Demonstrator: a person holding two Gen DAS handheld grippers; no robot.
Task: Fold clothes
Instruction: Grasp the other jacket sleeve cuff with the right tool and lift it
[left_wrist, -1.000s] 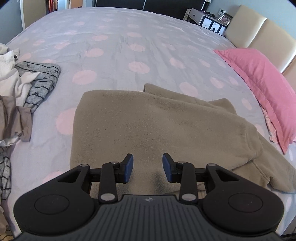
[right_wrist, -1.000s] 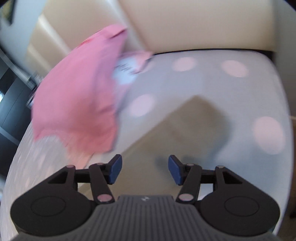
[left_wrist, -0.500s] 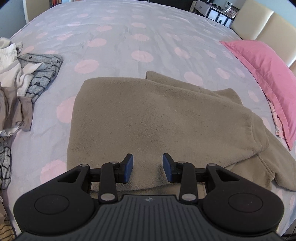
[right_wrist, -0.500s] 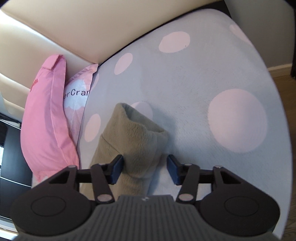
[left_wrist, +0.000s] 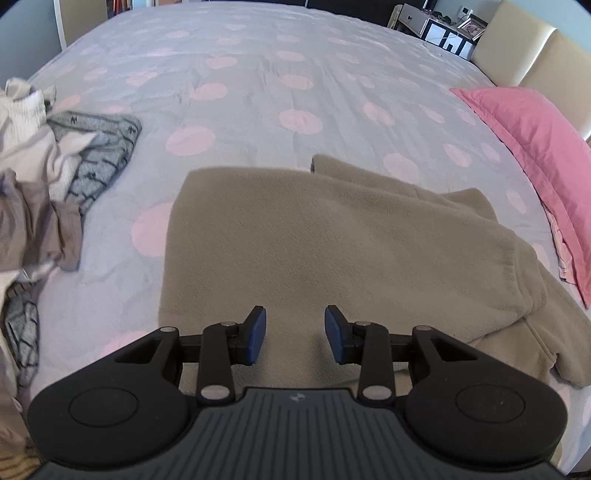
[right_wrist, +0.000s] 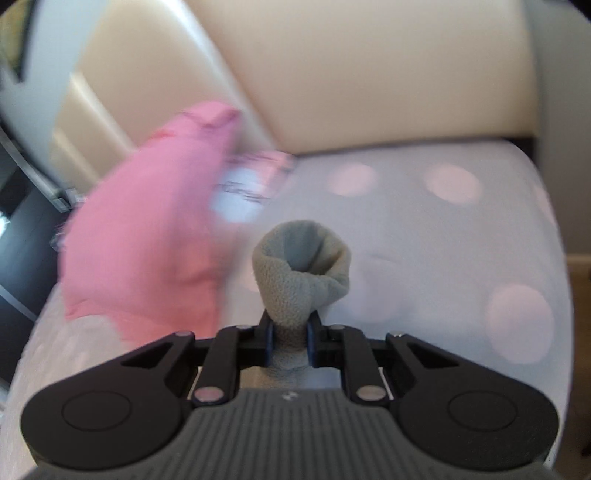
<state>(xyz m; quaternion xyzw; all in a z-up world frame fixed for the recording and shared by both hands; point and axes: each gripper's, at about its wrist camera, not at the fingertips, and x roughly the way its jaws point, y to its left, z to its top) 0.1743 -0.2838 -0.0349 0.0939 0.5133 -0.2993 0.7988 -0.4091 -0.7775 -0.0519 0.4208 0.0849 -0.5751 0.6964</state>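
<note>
In the left wrist view, a pile of unfolded clothes (left_wrist: 40, 192) sits at the far left edge of the bed (left_wrist: 258, 92): white, grey patterned and taupe pieces heaped together. Just right of it, well apart from the pile, the taupe fleece sweatshirt (left_wrist: 314, 243) lies flat on the bedspread. Its long axis runs across the picture from left to right; the straight edge lies at the left, and the bunched, folded part trails away toward the lower right, near the pink pillow (left_wrist: 532, 147). The left hand-held gripper (left_wrist: 295, 334) hangs over the near edge of the sweatshirt with its blue pads spread and nothing between them.

In the right wrist view, the right hand-held gripper (right_wrist: 290, 339) has its jaws closing, and they pinch a sleeve cuff (right_wrist: 301, 266) of the same fleece. The cuff stands up past the pads, its open round mouth pointing away from the camera toward the headboard (right_wrist: 369, 74). The pillow is blurred at the left; some dark writing shows on a pale patch beside it, too smeared to read.

The bedspread is pale lilac-grey with pink dots. The padded cream headboard stands at the bed's right end, a white shelf unit (left_wrist: 439, 29) beyond it, with wooden floor at the right edge.
</note>
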